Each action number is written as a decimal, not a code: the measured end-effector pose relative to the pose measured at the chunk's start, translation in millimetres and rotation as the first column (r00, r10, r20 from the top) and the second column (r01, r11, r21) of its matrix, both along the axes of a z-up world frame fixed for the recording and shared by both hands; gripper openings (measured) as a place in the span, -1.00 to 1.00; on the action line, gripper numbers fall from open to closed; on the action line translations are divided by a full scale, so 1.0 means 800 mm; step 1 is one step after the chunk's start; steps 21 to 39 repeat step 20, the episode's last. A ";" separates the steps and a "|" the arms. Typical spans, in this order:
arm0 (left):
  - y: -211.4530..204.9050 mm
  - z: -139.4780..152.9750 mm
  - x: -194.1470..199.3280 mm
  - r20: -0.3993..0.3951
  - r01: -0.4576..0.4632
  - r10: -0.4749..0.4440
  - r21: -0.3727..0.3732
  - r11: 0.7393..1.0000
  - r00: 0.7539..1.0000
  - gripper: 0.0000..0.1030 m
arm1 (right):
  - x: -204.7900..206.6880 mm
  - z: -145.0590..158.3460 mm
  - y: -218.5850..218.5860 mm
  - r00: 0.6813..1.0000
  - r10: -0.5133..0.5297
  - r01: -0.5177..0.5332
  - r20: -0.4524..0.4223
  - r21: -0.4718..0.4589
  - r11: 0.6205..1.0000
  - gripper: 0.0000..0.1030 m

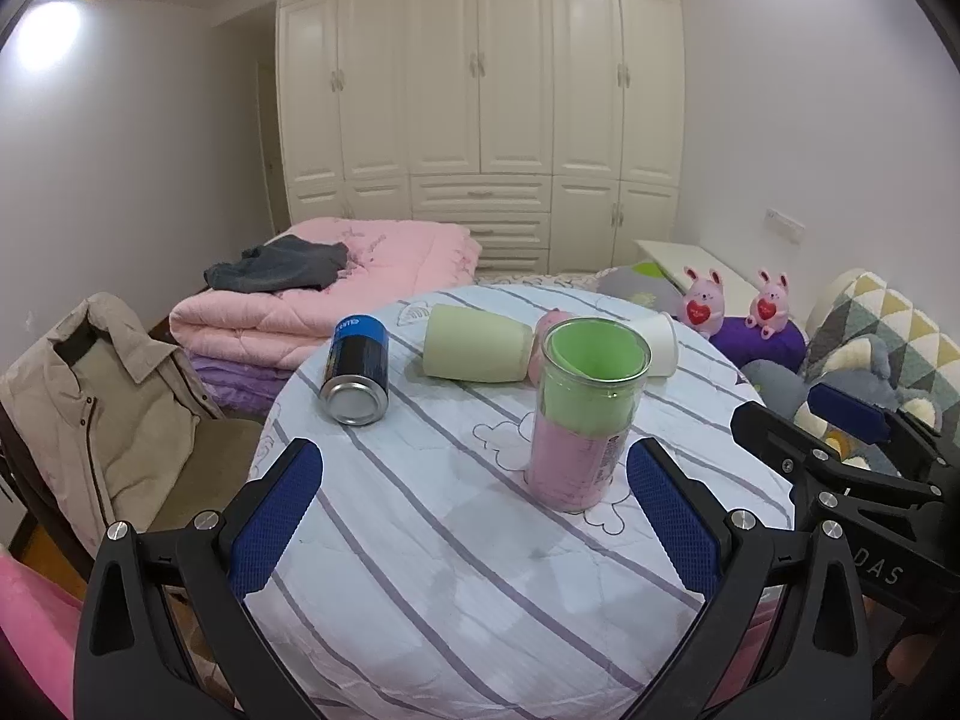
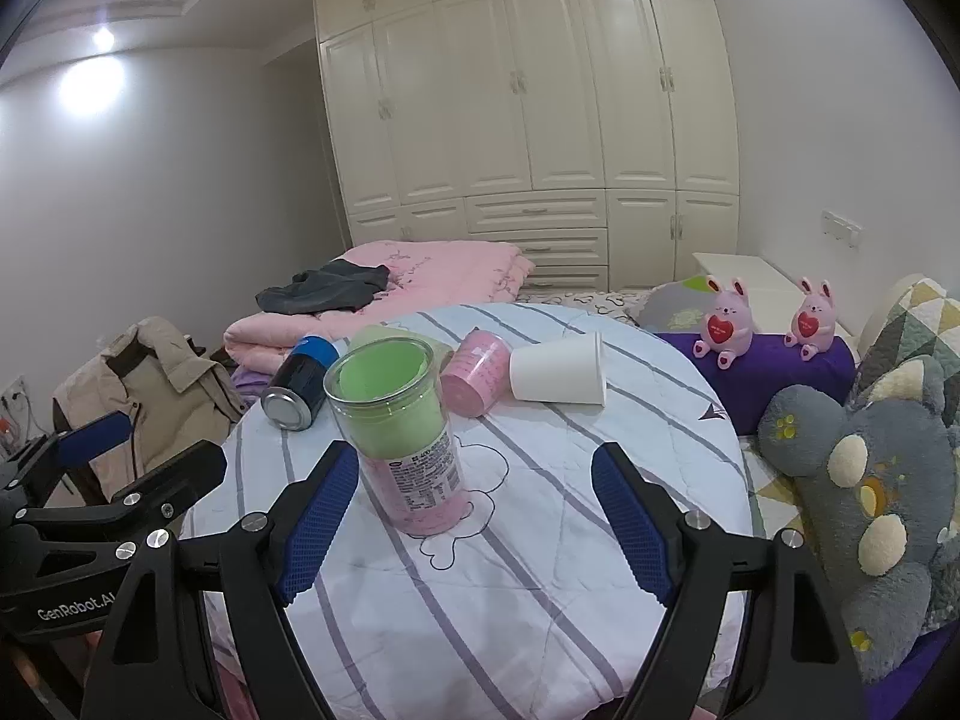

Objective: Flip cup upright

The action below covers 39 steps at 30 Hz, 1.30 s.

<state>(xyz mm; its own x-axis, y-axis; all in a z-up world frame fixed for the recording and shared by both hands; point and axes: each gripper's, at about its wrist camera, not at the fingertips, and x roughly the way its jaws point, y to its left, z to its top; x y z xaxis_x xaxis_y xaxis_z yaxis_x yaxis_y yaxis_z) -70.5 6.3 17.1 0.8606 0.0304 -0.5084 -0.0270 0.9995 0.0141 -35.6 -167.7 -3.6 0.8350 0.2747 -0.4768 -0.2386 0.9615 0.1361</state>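
Note:
A clear cup (image 1: 585,414) with green and pink inside stands upright on the striped round table (image 1: 420,540); it also shows in the right wrist view (image 2: 402,432). Behind it lie a pale green cup (image 1: 474,343) on its side, a pink cup (image 2: 477,378) on its side, and a white paper cup (image 2: 558,377) on its side. My left gripper (image 1: 474,516) is open and empty, just short of the clear cup. My right gripper (image 2: 468,516) is open and empty, the clear cup just past its left finger.
A blue and black can (image 1: 355,369) lies on its side at the table's left. A chair with a beige jacket (image 1: 90,414) stands at the left. Folded pink bedding (image 1: 336,294) lies behind. Plush toys (image 2: 864,480) sit at the right.

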 end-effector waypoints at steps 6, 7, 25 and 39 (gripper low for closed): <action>0.005 -0.003 0.004 -0.012 0.003 -0.004 -0.037 0.999 1.000 0.99 | 0.001 0.000 0.000 1.000 -0.003 0.003 -0.004 -0.003 1.000 0.58; 0.006 -0.004 0.005 -0.012 0.003 -0.004 -0.042 0.999 1.000 0.99 | 0.001 0.000 0.001 1.000 -0.003 0.003 -0.004 -0.005 1.000 0.58; 0.010 -0.010 0.013 -0.035 0.012 -0.013 -0.052 0.999 0.999 0.99 | 0.004 -0.001 0.005 1.000 -0.012 0.011 -0.017 -0.025 1.000 0.58; 0.010 -0.010 0.013 -0.035 0.012 -0.013 -0.052 0.999 0.999 0.99 | 0.004 -0.001 0.005 1.000 -0.012 0.011 -0.017 -0.025 1.000 0.58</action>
